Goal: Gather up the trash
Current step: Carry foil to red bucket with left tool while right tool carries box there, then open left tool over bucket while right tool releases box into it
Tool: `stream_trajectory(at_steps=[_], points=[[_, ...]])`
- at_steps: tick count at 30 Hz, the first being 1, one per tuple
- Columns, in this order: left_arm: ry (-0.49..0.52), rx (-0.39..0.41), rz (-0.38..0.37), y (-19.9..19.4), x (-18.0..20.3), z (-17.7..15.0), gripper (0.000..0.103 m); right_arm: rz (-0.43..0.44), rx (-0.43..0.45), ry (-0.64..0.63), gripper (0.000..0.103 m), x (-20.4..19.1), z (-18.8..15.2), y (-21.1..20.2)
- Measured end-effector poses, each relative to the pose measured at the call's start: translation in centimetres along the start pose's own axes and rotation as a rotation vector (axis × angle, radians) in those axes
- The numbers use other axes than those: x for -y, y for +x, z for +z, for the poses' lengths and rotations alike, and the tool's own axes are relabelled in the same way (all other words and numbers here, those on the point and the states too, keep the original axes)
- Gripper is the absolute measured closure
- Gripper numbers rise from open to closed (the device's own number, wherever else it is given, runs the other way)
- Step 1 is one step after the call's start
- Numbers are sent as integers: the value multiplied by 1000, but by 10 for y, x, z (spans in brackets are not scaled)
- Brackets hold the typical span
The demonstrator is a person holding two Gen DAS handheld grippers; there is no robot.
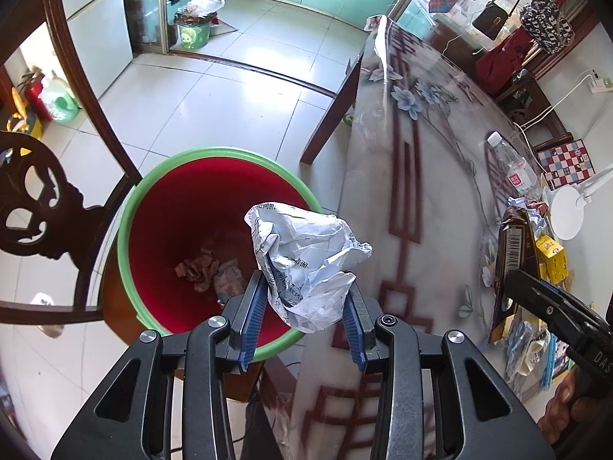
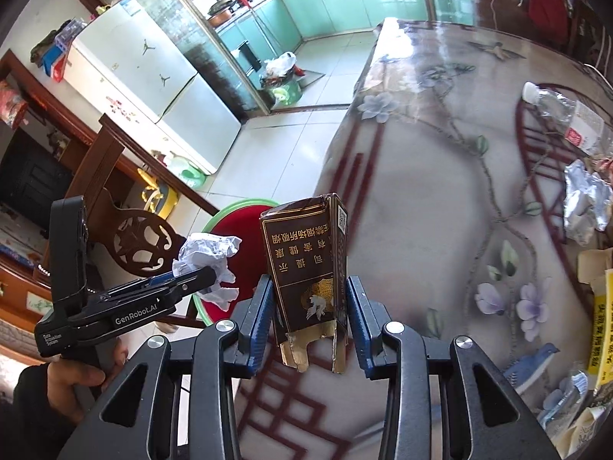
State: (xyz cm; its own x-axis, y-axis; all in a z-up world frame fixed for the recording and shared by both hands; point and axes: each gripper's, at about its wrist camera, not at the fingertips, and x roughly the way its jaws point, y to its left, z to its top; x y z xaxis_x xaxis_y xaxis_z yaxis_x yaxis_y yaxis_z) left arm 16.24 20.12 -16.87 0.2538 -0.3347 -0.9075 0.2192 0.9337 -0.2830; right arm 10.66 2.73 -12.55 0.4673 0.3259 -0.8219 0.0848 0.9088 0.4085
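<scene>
A tiled dining room opens onto a kitchen with mint-green cabinets, and a table (image 1: 433, 161) under a glossy floral cover fills the right side of both views. Beside the table's edge, on the floor, stands a trash bin (image 1: 214, 153) with a green rim and a red inside; a carved dark wooden chair (image 1: 34, 207) is next to it. The left gripper (image 1: 304, 306) has its two blue-padded fingers (image 1: 253, 314) partly closed on a crumpled ball of white printed paper (image 1: 306, 264), which bulges out past the fingertips. This paper hangs over the near rim of the bin, just beyond and below the fingers, and a few scraps (image 1: 207, 272) already lie at the bin's bottom. The right gripper (image 2: 310, 306) pinches an opened dark brown cigarette pack (image 2: 306, 268) with gold lettering between its own blue pads, about as far closed; the pack stands upright between the fingers, its torn flaps hanging down toward the camera. Beyond the pack's top, a little left of the fingers, the bin's rim (image 2: 230, 207) shows past the table edge. Well to the right of these fingers, more litter rests on the table: a crushed clear plastic bottle (image 2: 563, 111), crumpled foil (image 2: 586, 199) and yellow packaging (image 2: 601, 326). A hand (image 2: 76, 375) grips the left gripper's handle.
</scene>
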Motion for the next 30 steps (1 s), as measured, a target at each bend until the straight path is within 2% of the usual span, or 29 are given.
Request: stream_trajectory(at_steps=[7, 16, 19, 21, 23, 27, 30], points=[[-67, 18, 56, -2, -31, 10, 68, 58, -70, -33, 67, -27, 9, 38], [-118, 35, 75, -7, -56, 12, 66, 111, -114, -90, 65, -62, 18, 71], [-133, 46, 67, -9, -60, 14, 56, 123, -102, -90, 62, -64, 19, 73], [-146, 60, 68, -11, -62, 14, 35, 133, -106, -67, 50, -63, 22, 77], [-147, 73, 66, -14, -60, 14, 35, 159, -121, -36, 46, -61, 20, 81], [-147, 92, 70, -18, -57, 15, 34, 194, -95, 7, 37, -57, 18, 75], [-140, 106, 68, -22, -52, 15, 34, 193, -74, 12, 37, -55, 17, 67]])
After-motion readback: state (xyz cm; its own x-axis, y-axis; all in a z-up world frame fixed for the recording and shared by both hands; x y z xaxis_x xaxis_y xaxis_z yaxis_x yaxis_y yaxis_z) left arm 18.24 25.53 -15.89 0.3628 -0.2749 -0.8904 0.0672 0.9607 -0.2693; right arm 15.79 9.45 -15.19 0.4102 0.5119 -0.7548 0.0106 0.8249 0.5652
